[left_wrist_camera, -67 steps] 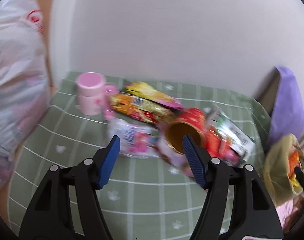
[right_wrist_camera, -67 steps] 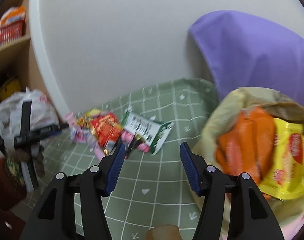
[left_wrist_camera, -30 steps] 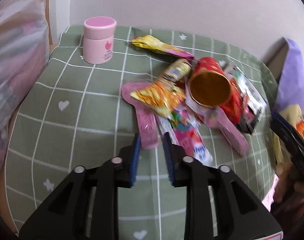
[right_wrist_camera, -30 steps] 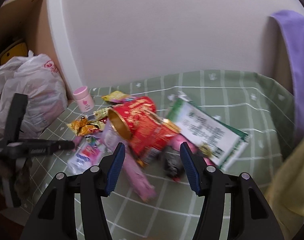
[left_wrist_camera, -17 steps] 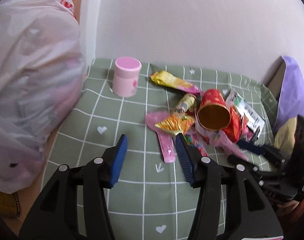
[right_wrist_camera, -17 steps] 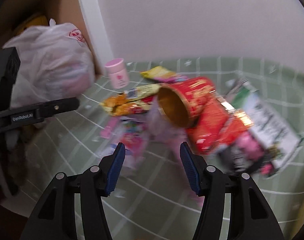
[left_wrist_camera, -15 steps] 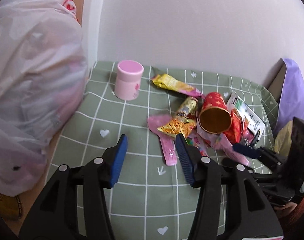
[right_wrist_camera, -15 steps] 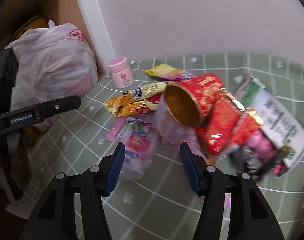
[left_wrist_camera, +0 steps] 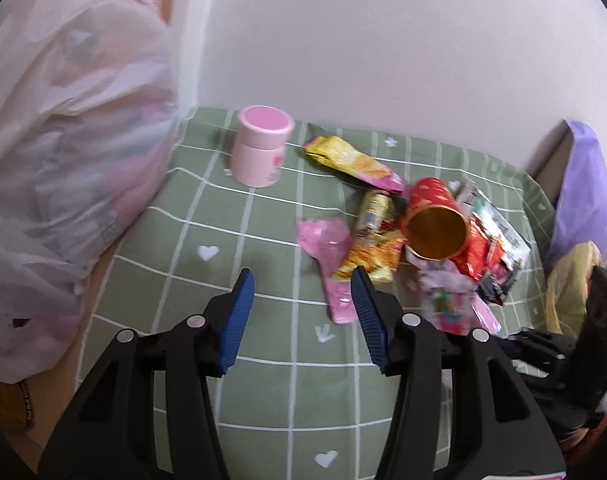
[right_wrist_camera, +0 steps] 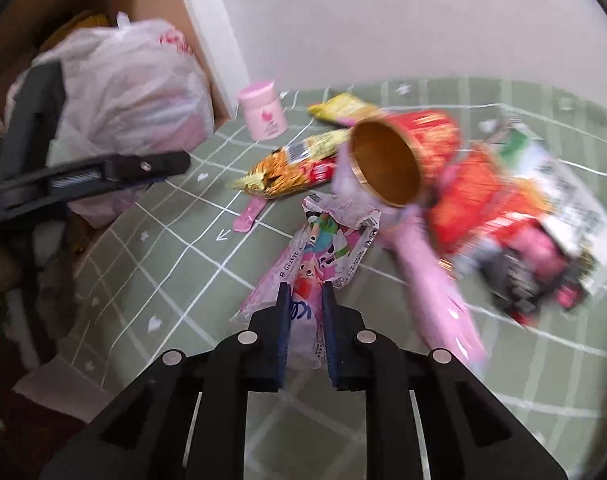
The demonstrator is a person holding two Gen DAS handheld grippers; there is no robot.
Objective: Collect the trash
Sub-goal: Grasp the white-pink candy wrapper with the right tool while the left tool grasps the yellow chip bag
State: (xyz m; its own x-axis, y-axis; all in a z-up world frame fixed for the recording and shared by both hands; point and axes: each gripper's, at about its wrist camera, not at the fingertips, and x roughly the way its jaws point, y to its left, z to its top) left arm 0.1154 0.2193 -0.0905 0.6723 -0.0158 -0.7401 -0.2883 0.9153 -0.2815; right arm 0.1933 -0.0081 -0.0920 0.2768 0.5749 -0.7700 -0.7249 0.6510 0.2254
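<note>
A green checked cloth (left_wrist_camera: 231, 216) covers the table, and a bulging white plastic bag (left_wrist_camera: 63, 128) fills the nine o'clock side of the left wrist view, crowding the table's edge. The trash sits in one loose heap toward two o'clock, probably because it has been gathered there: a red tube (left_wrist_camera: 437, 224) lies on its side with its gold mouth open toward the camera, resting on a green-and-white packet (left_wrist_camera: 499, 232), with a yellow wrapper (left_wrist_camera: 347, 160) behind it and a pink jar (left_wrist_camera: 261, 146) upright and apart at eleven o'clock. At the near edge of the heap lies a pink cartoon-printed wrapper (right_wrist_camera: 323, 256). The right gripper (right_wrist_camera: 306, 296) has just been closing on it, and its blue pads now pinch the wrapper's near end, a sensible hold since the flat film offers little else to catch. The left gripper (left_wrist_camera: 301, 280) hangs over bare cloth at six o'clock, jaws spread with nothing between them, likely waiting its turn. A yellow bag (left_wrist_camera: 563, 280) at three o'clock looks the likely destination.
</note>
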